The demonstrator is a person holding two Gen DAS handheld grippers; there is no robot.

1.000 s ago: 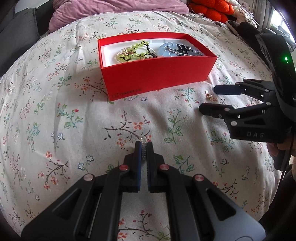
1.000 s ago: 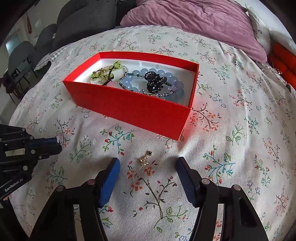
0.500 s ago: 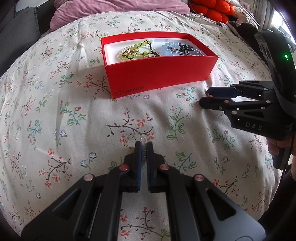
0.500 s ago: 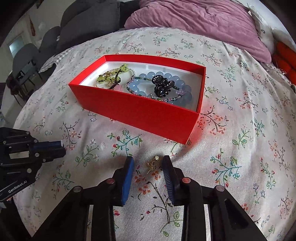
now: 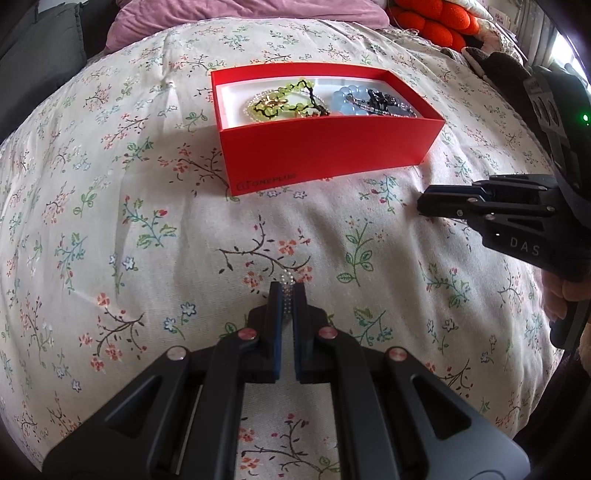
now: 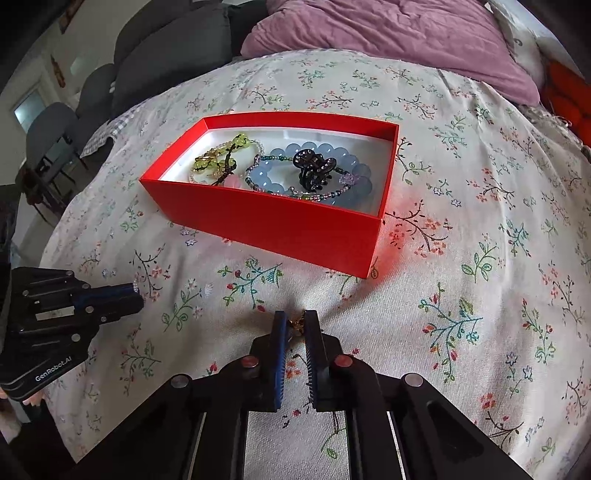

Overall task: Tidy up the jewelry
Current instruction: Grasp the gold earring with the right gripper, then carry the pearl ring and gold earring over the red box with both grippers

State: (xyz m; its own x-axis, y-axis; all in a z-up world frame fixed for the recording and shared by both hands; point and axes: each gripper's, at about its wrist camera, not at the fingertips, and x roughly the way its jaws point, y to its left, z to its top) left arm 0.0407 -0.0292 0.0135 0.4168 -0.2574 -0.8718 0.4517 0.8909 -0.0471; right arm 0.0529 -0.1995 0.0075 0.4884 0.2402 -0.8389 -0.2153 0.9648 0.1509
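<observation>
A red box (image 5: pixel 325 155) (image 6: pixel 280 225) lies on the floral bedspread and holds a green bead bracelet (image 5: pixel 280 105) (image 6: pixel 218 162), a pale blue bead bracelet (image 6: pixel 325 170) and a black hair claw (image 6: pixel 314 170). My left gripper (image 5: pixel 287 288) is shut on a small string of white pearl beads (image 5: pixel 287 280), in front of the box; it also shows in the right wrist view (image 6: pixel 135 295). My right gripper (image 6: pixel 295 325) is shut on a small gold earring (image 6: pixel 295 325), just off the box's near right corner; it also shows in the left wrist view (image 5: pixel 428 203).
The floral bedspread (image 5: pixel 147 229) covers a rounded bed. A purple pillow (image 6: pixel 388 40) and orange cushions (image 5: pixel 432 22) lie at the far end. Grey chairs (image 6: pixel 74 110) stand beyond the bed's left side.
My right gripper has closed from wide open onto the gold earring. My left gripper kept its hold on the pearl beads and moved a little closer to the box.
</observation>
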